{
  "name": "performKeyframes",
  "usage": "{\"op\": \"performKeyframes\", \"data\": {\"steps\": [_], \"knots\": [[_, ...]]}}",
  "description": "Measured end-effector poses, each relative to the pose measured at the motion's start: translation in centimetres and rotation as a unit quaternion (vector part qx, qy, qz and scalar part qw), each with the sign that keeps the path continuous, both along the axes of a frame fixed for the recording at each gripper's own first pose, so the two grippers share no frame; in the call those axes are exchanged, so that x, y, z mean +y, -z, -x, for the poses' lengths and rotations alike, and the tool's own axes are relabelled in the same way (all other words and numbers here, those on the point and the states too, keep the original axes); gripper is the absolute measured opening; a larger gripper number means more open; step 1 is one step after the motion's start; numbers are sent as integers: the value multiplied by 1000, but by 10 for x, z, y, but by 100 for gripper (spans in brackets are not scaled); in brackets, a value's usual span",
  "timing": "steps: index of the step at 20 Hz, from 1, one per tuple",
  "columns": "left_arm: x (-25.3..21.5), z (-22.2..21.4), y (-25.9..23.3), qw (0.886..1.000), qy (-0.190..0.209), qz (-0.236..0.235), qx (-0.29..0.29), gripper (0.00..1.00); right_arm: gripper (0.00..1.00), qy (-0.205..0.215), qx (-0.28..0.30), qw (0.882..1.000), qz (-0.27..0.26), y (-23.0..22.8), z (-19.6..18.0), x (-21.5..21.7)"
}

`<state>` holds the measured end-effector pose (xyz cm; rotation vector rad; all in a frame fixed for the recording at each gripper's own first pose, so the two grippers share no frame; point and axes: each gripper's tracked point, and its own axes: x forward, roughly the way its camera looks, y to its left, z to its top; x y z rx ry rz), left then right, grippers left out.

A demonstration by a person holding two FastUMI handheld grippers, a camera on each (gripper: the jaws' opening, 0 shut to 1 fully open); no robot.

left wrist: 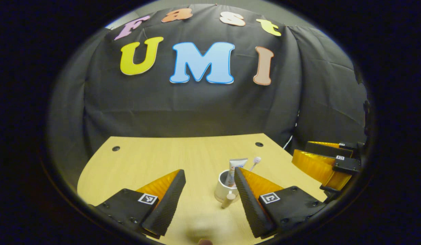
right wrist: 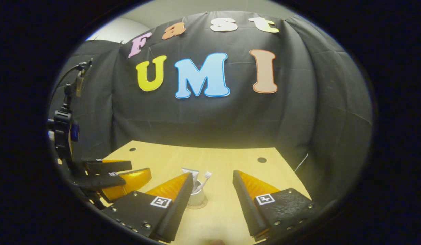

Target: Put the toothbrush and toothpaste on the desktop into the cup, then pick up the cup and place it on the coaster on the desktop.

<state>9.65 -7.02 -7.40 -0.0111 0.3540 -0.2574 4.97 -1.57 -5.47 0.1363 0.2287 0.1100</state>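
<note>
A white cup (left wrist: 222, 188) stands on the wooden desktop (left wrist: 156, 160), with the toothpaste tube (left wrist: 237, 166) and the toothbrush (left wrist: 255, 161) upright inside it. My left gripper (left wrist: 208, 176) is open, and the cup sits just beyond its right finger, partly hidden by it. A beige stub (left wrist: 228, 200) juts out low on the cup's near side. In the right gripper view the cup (right wrist: 197, 194) rests on what looks like a round tan coaster (right wrist: 200, 205). The tube (right wrist: 191, 173) and the brush (right wrist: 206, 177) stick out of it. My right gripper (right wrist: 212, 177) is open, the cup by its left finger.
The right gripper (left wrist: 327, 163) hovers at the desktop's right edge in the left gripper view. The left gripper (right wrist: 118, 177) sits at the left in the right gripper view, with a clamp stand (right wrist: 62, 132) behind it. Small holes (left wrist: 259, 144) mark the desktop's far corners.
</note>
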Motion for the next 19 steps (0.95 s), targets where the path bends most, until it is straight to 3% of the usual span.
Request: {"op": "performKeyframes", "data": {"steps": [13,14,15,16,17,18,19], "knots": [[11,-4,-51,997,3,17,-79,94,75,56,-53,997,2,-29,8,-11],[10,-3,-54,997,4,15,-81,91,80,55,-59,997,-5,-32,9,-10],[12,-2,-56,996,3,14,-84,94,69,57,-62,996,-10,-36,11,-10],[13,-2,-56,996,5,13,-84,91,75,65,-61,996,-10,-35,11,-12],[13,-2,-57,996,5,13,-85,91,94,65,-63,996,-8,-33,8,-12],[12,-1,-57,996,6,13,-85,91,99,64,-61,996,-7,-33,11,-11],[13,-1,-58,996,6,13,-85,91,96,65,-60,996,-4,-32,10,-10]]}}
